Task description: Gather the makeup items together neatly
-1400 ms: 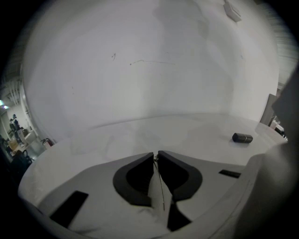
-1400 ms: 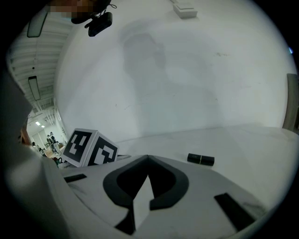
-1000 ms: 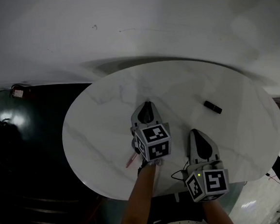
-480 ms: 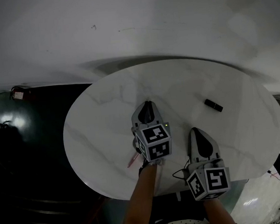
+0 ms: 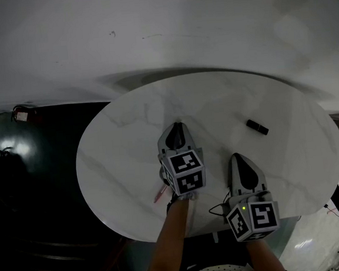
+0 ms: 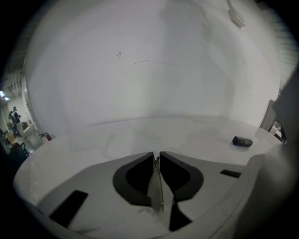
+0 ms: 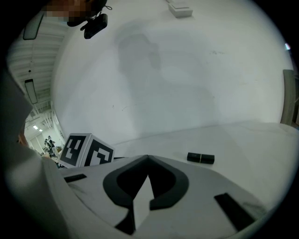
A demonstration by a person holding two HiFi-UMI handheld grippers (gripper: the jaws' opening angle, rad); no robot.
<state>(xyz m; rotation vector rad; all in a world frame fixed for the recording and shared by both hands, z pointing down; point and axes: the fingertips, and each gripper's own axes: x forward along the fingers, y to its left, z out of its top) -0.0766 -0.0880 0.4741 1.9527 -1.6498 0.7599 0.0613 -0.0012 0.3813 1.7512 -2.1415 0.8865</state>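
A black lipstick tube [image 5: 257, 127] lies on the round white marble table [image 5: 122, 136], to the right and beyond both grippers; it also shows as the tube [image 6: 242, 141] and the tube [image 7: 200, 158]. A thin pink item [image 5: 160, 193] pokes out on the table beside the left gripper's marker cube. My left gripper [image 5: 176, 128] hovers over the table's middle. Its jaws have just been opening, and a narrow gap shows at the left gripper [image 6: 156, 154] with nothing clearly between them. My right gripper [image 5: 236, 158] is near the front edge, shut and empty, tips meeting in the right gripper view [image 7: 148, 158].
The table's front edge runs just behind both grippers, with dark floor [image 5: 38, 190] to the left. A pale wall [image 5: 160, 32] rises behind the table. The left gripper's marker cube [image 7: 86, 150] sits close on the right gripper's left.
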